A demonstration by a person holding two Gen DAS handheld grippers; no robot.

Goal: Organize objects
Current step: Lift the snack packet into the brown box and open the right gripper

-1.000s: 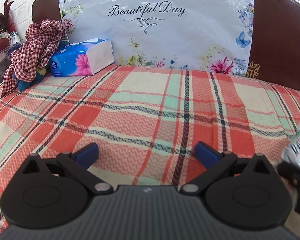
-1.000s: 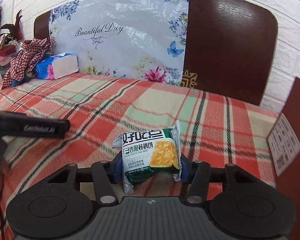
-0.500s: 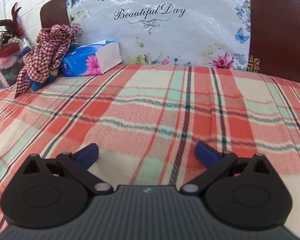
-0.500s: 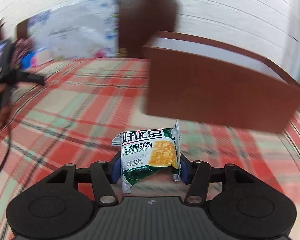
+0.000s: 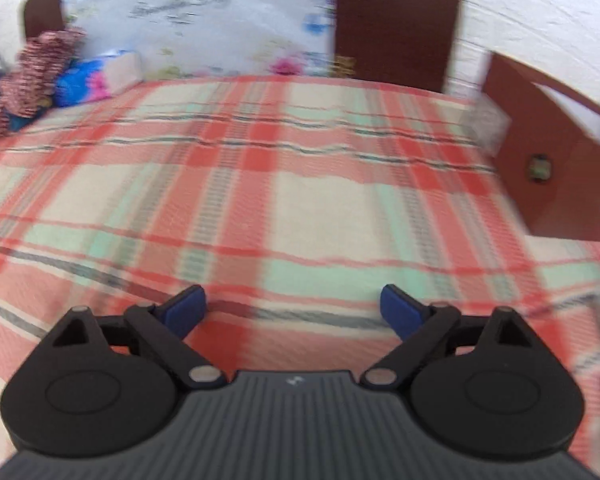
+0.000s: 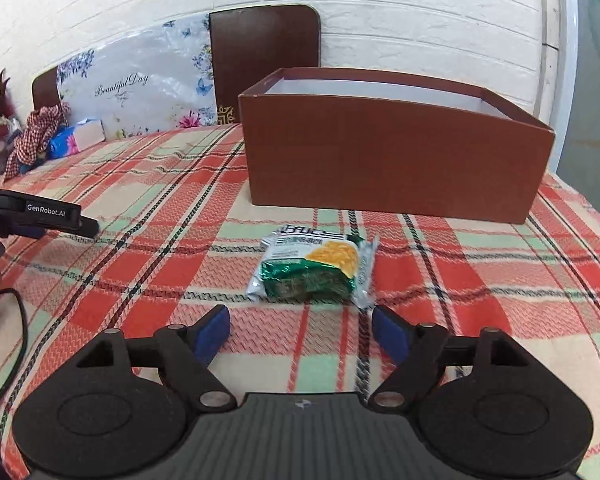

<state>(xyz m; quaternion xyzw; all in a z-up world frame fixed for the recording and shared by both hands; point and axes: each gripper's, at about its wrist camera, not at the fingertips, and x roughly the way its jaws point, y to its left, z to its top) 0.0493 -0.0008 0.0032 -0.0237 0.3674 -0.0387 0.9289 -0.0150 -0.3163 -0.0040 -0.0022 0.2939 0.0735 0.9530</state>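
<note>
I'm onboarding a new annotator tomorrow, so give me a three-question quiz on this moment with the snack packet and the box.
1. True or false: the green and yellow foil snack packet lies inside the brown cardboard box.
2. How do the jaws of the right gripper stand: A) shut on the packet, B) open, with the packet lying just ahead of them, C) hidden?
3. Fill in: the left gripper holds ____.

Key
1. False: it lies on the red plaid blanket, in front of the box.
2. B.
3. Nothing; its jaws are open over the blanket.
</note>
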